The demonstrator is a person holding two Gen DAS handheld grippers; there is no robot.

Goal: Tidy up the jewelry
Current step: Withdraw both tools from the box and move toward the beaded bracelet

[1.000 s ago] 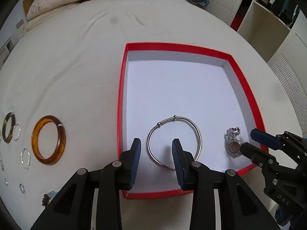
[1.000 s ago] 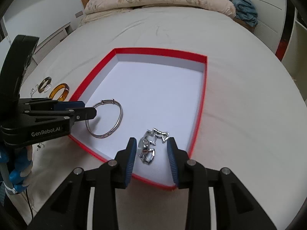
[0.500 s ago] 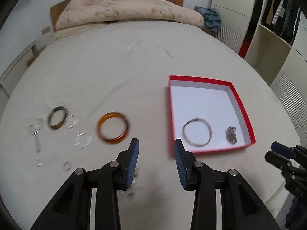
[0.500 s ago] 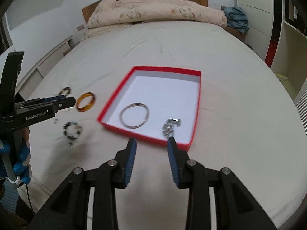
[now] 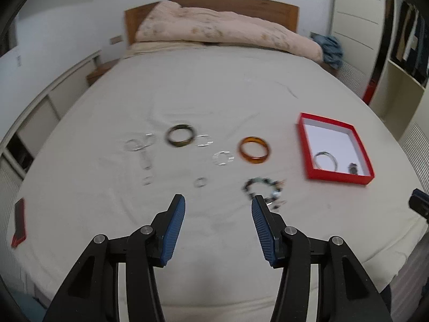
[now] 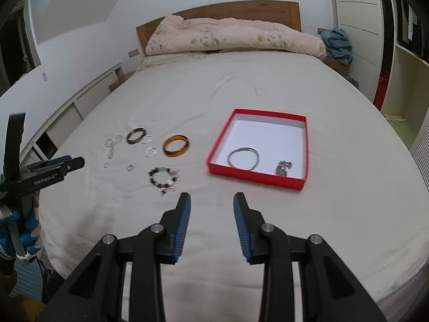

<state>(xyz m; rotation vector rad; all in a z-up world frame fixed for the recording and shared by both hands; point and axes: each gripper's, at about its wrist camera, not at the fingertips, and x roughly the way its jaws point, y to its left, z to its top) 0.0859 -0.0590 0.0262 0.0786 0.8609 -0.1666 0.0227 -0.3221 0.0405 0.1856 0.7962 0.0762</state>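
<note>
A red box (image 5: 340, 178) (image 6: 256, 178) lies on the bed and holds a silver bangle (image 5: 325, 160) (image 6: 243, 158) and a silver chain watch (image 5: 353, 168) (image 6: 283, 168). Left of it lie an amber bangle (image 5: 254, 150) (image 6: 176, 145), a dark bangle (image 5: 180, 139) (image 6: 136, 135), a beaded bracelet (image 5: 264, 187) (image 6: 163, 177) and several small clear and silver rings (image 5: 223, 158) (image 6: 150, 152). My left gripper (image 5: 217, 228) is open and empty, held above the bed near the beaded bracelet. My right gripper (image 6: 211, 222) is open and empty, in front of the box.
A rolled pink duvet (image 5: 228, 33) (image 6: 236, 39) lies at the wooden headboard. A red lid (image 5: 19, 224) shows at the bed's left edge. Wardrobes and shelves (image 6: 396, 53) stand on the right. The left gripper also shows in the right wrist view (image 6: 67, 164).
Both grippers have pulled back and up, away from the box. The left gripper has swung left over the loose jewelry and opened wider. The bangle and watch stay in the box.
</note>
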